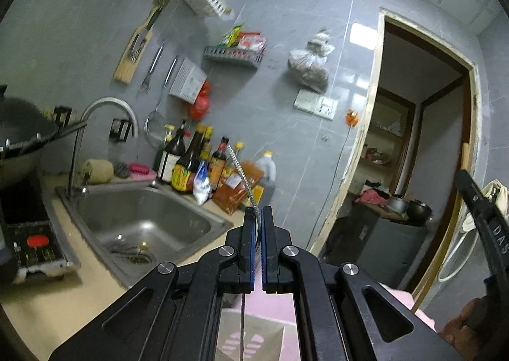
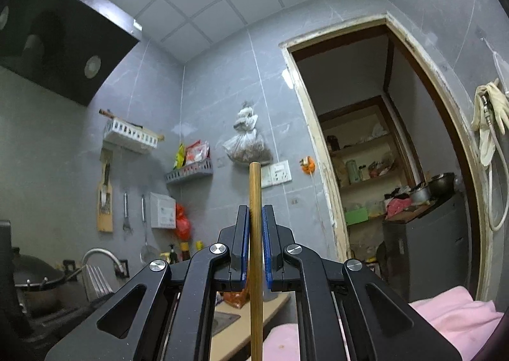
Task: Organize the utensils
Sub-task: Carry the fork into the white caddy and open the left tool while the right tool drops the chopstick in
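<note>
My left gripper (image 1: pixel 258 211) is shut on a thin metal utensil handle (image 1: pixel 242 175) that sticks up and to the left past the fingertips; its lower end runs down over a white slotted holder (image 1: pixel 251 334). My right gripper (image 2: pixel 255 211) is shut on a bamboo chopstick (image 2: pixel 255 182) that stands upright between the blue pads and runs down out of the frame. Part of the right gripper also shows at the right edge of the left wrist view (image 1: pixel 486 227).
A steel sink (image 1: pixel 143 221) with a curved tap (image 1: pixel 105 109) lies to the left, with sauce bottles (image 1: pixel 191 160) behind it. A stove (image 1: pixel 28 233) and wok (image 1: pixel 22 135) are at far left. Utensils hang on the wall (image 1: pixel 149 68). A pink cloth (image 2: pixel 451 316) lies below. A doorway (image 1: pixel 413 144) is at right.
</note>
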`<move>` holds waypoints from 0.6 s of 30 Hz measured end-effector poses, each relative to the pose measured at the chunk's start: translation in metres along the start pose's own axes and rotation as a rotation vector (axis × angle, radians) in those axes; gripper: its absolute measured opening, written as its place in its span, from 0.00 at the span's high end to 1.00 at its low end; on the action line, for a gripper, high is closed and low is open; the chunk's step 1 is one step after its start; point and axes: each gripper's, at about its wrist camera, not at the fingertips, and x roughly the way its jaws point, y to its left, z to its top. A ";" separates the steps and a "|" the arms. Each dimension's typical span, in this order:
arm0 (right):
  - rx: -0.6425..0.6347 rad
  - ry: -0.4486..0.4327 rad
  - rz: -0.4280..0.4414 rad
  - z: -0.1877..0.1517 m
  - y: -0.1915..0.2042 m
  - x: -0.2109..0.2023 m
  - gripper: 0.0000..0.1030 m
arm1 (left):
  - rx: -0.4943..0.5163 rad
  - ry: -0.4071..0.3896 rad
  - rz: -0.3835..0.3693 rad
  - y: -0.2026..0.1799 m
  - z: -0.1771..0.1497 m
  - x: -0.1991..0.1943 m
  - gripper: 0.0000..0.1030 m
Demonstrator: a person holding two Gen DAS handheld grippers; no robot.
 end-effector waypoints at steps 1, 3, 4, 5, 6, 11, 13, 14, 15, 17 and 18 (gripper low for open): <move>-0.001 0.006 0.000 -0.001 0.001 0.002 0.95 | 0.005 0.012 0.003 0.000 -0.003 0.001 0.99; -0.008 0.037 0.000 -0.004 0.000 0.002 0.95 | 0.015 0.029 0.002 -0.001 -0.008 0.003 0.99; -0.015 0.059 0.008 -0.006 0.001 0.002 0.95 | 0.021 0.039 -0.001 -0.002 -0.010 0.002 0.99; -0.026 0.077 0.014 -0.008 0.002 0.002 0.95 | 0.026 0.049 -0.002 -0.003 -0.012 0.002 0.99; -0.041 0.100 0.019 -0.011 0.003 0.002 0.94 | 0.033 0.065 -0.004 -0.004 -0.014 0.003 0.99; -0.055 0.235 0.041 -0.027 0.003 0.001 0.94 | 0.067 0.156 -0.032 -0.006 -0.023 0.001 0.99; -0.059 0.289 0.044 -0.032 0.002 -0.001 0.94 | 0.077 0.193 -0.043 -0.006 -0.028 -0.001 0.99; -0.057 0.308 0.047 -0.033 0.001 -0.003 0.93 | 0.080 0.205 -0.043 -0.005 -0.029 -0.002 0.99; -0.053 0.336 0.052 -0.034 0.000 -0.004 0.93 | 0.082 0.221 -0.044 -0.005 -0.031 -0.002 0.98; -0.044 0.371 0.057 -0.035 -0.002 -0.006 0.92 | 0.080 0.246 -0.054 -0.003 -0.033 -0.004 0.96; -0.039 0.383 0.062 -0.036 -0.003 -0.008 0.89 | 0.078 0.252 -0.061 -0.002 -0.033 -0.006 0.93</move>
